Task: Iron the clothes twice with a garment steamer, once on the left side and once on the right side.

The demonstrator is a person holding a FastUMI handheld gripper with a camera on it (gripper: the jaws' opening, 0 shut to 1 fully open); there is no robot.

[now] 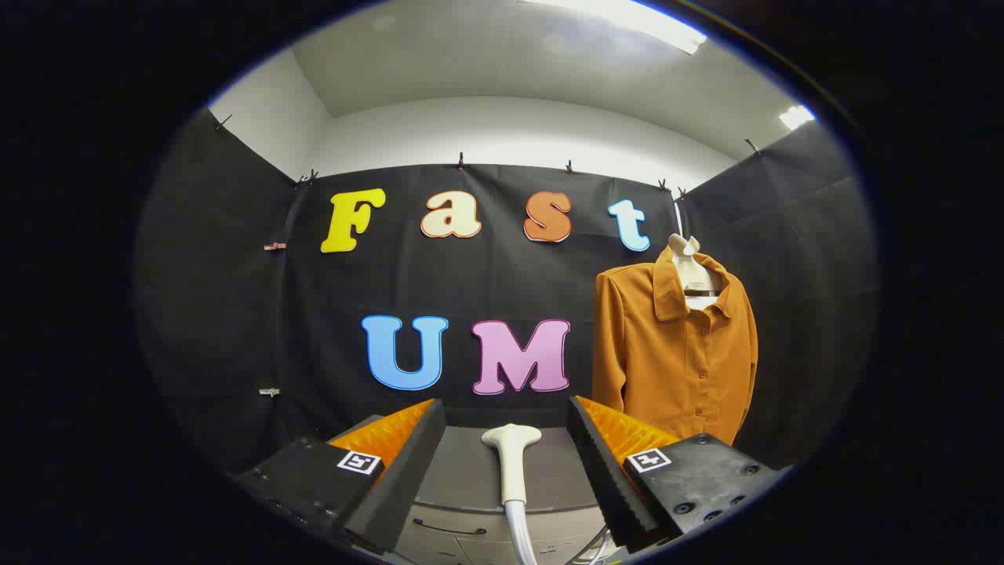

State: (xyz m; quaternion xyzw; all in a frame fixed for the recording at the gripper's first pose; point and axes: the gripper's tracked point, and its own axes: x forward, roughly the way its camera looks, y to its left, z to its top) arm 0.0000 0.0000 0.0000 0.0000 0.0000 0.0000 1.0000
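**Two fingers spread wide, steamer head lying between them, shirt off to the right**

Two fingers of my gripper (506, 463) stand well apart, and nothing is held in them. Starting on the left, my left finger (392, 463) reaches forward over the grey tabletop (463, 471), with only the black booth wall beyond it.

Between the fingers lies the steamer head (511, 459), pale and slim, resting on the tabletop. Its long axis runs almost straight away from me: the broad nozzle end points toward the wall, the narrow handle comes back toward me, and the hose (522, 537) trails off below. It sits roughly centred in the gap, touching neither finger. Because the handle lines up with my fingers rather than across them, I judge that I need to move forward and down a little, then close on the handle from both sides.

My right finger (604, 463) stands just beside the steamer head on its other side. Beyond it, further right and higher, the orange shirt (667, 353) hangs on a pale hanger (694, 271) against the wall, buttoned front facing me, well apart from the steamer head. No pass over it looks started; picking up the steamer comes first. Once I have it, I expect a lift and a swing to the right to reach the fabric.
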